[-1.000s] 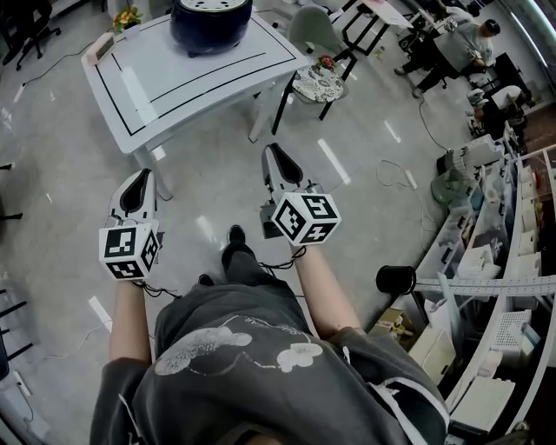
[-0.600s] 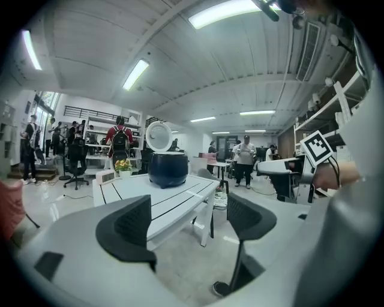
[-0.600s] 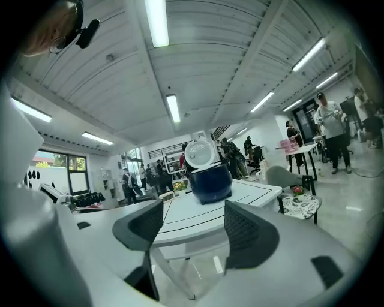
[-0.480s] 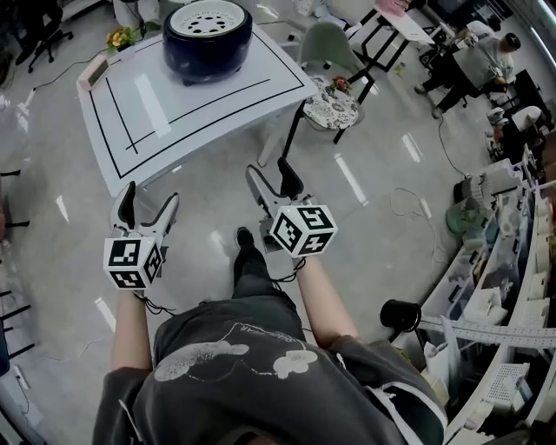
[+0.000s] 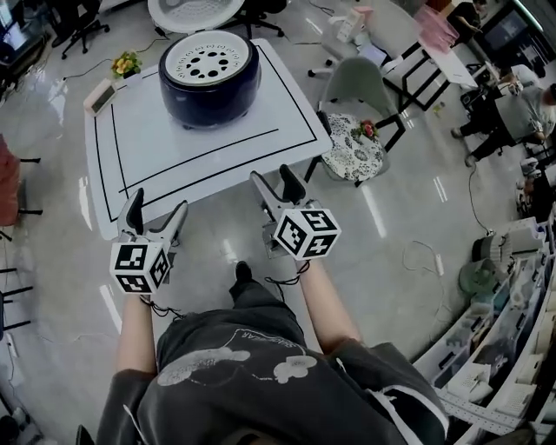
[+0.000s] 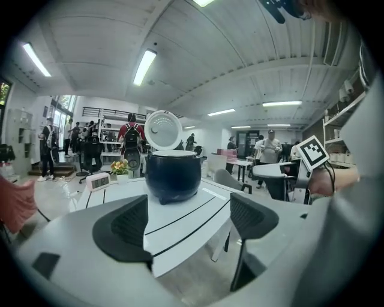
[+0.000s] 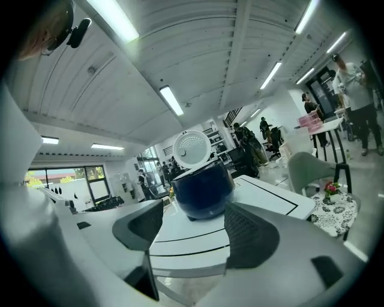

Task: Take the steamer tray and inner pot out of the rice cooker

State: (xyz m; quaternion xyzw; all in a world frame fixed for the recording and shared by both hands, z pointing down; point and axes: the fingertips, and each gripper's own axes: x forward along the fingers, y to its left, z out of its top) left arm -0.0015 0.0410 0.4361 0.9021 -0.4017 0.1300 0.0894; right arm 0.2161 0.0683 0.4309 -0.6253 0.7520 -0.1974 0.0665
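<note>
A dark blue rice cooker (image 5: 208, 87) stands on the far part of a white table (image 5: 217, 152), its round white lid (image 5: 193, 10) swung open behind it. A white perforated steamer tray (image 5: 208, 61) sits in its top; the inner pot is hidden beneath. My left gripper (image 5: 157, 207) hovers at the table's near edge, jaws opening with nothing between them. My right gripper (image 5: 273, 176) is open and empty just short of the same edge. Both gripper views show the cooker (image 6: 173, 174) (image 7: 203, 189) ahead, well beyond the fingertips.
A small white clock (image 5: 102, 96) and a pot of flowers (image 5: 127, 63) sit at the table's far left corner. A grey chair with a floral cushion (image 5: 352, 148) stands right of the table. Desks, seated people and shelves line the right side.
Both grippers went from shut to open. The person has walked forward, so the table and cooker are now much nearer and the grippers have reached the table's edge.
</note>
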